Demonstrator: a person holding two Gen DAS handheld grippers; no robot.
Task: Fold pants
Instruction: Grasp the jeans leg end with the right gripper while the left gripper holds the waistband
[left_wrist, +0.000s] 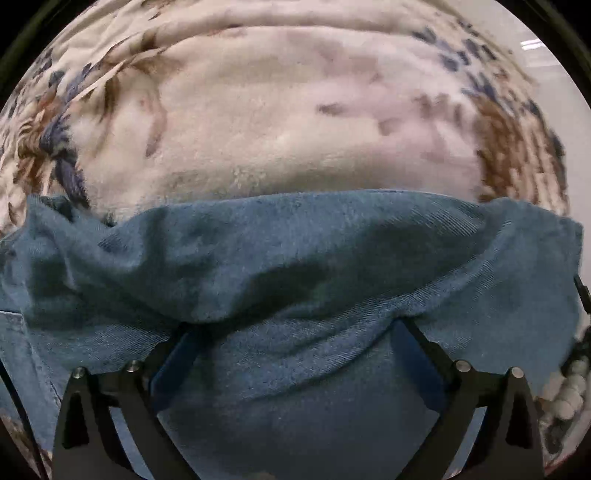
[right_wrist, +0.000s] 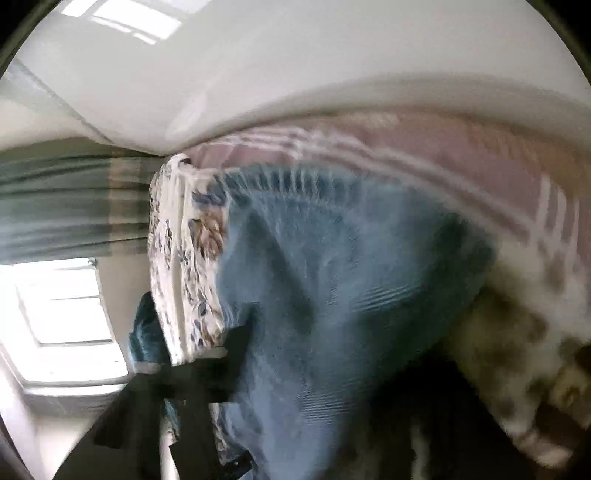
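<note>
Filling the lower half of your left wrist view, the blue denim pants (left_wrist: 295, 266) lie bunched on a cream fleece blanket with brown and blue flowers (left_wrist: 258, 110), and your left gripper (left_wrist: 295, 328) has its black fingers (left_wrist: 424, 343) pinching a fold of that denim. In the blurred right wrist view the pants (right_wrist: 332, 295) spread across the centre. Only one dark finger (right_wrist: 240, 339) of your right gripper (right_wrist: 291, 354) shows at lower left, so you cannot tell whether it grips.

Bright window (right_wrist: 62, 314) glare; right view motion-blurred.

Both wrist views look closely onto the pants (left_wrist: 295, 258).
</note>
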